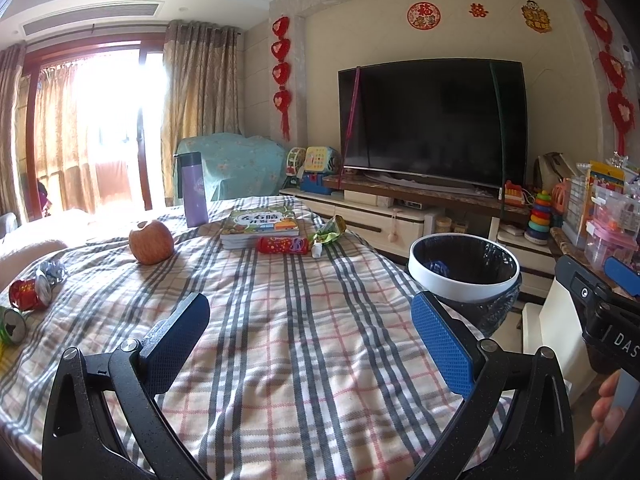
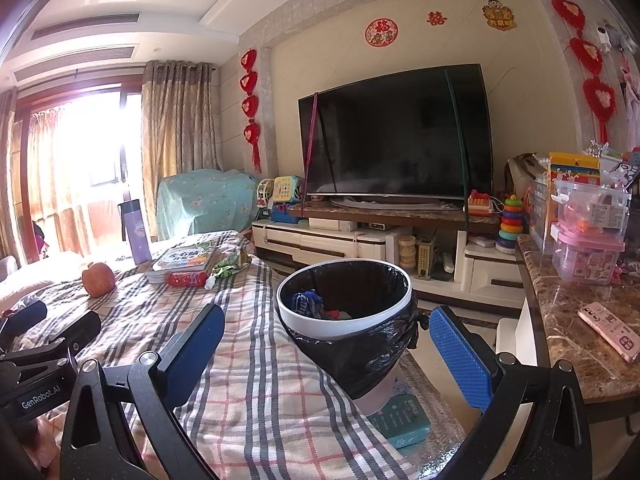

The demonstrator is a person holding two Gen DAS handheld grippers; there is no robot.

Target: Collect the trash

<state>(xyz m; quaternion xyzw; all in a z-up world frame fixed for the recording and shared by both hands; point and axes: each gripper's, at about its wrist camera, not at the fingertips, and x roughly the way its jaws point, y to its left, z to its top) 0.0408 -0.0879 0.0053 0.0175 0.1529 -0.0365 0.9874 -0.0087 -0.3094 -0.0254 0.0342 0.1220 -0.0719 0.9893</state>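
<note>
Black-lined white trash bin (image 2: pixel 344 322), wrappers inside, beside plaid tablecloth (image 2: pixel 248 360)

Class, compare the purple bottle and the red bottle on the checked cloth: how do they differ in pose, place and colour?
Pose: the purple bottle stands upright; the red bottle lies on its side.
Place: the purple bottle stands to the left of the book stack, towards the window; the red bottle lies along the stack's near edge.
Colour: plain purple with a dark cap against a red printed label.
Both rest on the checked cloth.

Green can (image 1: pixel 11 326) cut by the left edge; bin (image 2: pixel 344 322) contents a half-hidden jumble.
</note>
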